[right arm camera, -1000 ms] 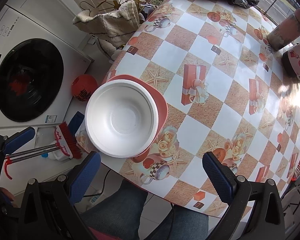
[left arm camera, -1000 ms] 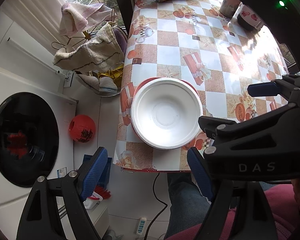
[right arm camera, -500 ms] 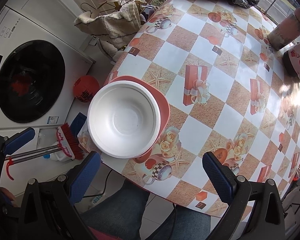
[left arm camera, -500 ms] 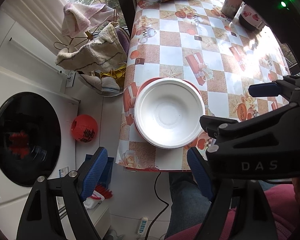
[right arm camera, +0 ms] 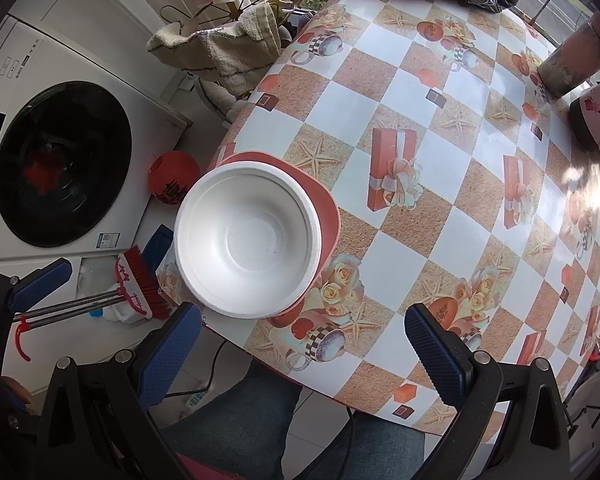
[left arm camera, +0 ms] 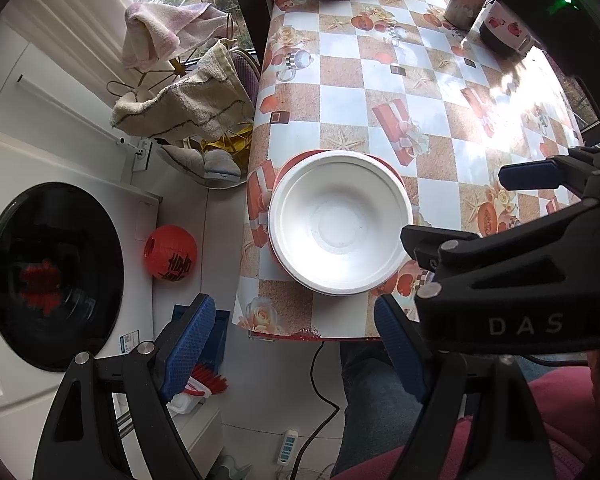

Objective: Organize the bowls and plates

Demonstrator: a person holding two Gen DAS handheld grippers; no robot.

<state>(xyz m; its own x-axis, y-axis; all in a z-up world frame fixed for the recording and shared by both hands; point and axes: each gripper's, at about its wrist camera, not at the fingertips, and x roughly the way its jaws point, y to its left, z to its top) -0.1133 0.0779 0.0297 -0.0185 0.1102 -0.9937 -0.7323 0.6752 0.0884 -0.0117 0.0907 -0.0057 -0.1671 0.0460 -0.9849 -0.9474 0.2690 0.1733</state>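
Both grippers point straight down over the near edge of the worktop (right arm camera: pixel 400 112), a table under a glossy checkered oilcloth printed with gift boxes, roses and starfish. Left gripper (left arm camera: pixel 292 344): jaws wide apart, nothing between them, blue pads hanging over the floor and the worktop's near corner. Right gripper (right arm camera: pixel 300 344): jaws also wide apart and empty, one pad over the floor, the other over the worktop edge; in the left wrist view its black body fills the lower right and crosses just in front of the bowl's rim. The round white foam bowl (left arm camera: pixel 340 222) sits upright, empty, nested on a salmon-red plastic plate (right arm camera: pixel 324 208), which shows as a crescent around the bowl's far side. The stack is at the near left corner of the worktop, close to the edge. Neither gripper touches bowl or plate. A white front-loading washing machine (left arm camera: pixel 52 276) stands on the floor to the left, a round red paper lantern (left arm camera: pixel 171 253) beside it. A person's leg in blue jeans (right arm camera: pixel 236 412) shows under the worktop edge. Versus one second ago: both grippers unmoved, jaw gaps unchanged, bowl and plate in the same spot; only a slight drift in framing in both wrist views.
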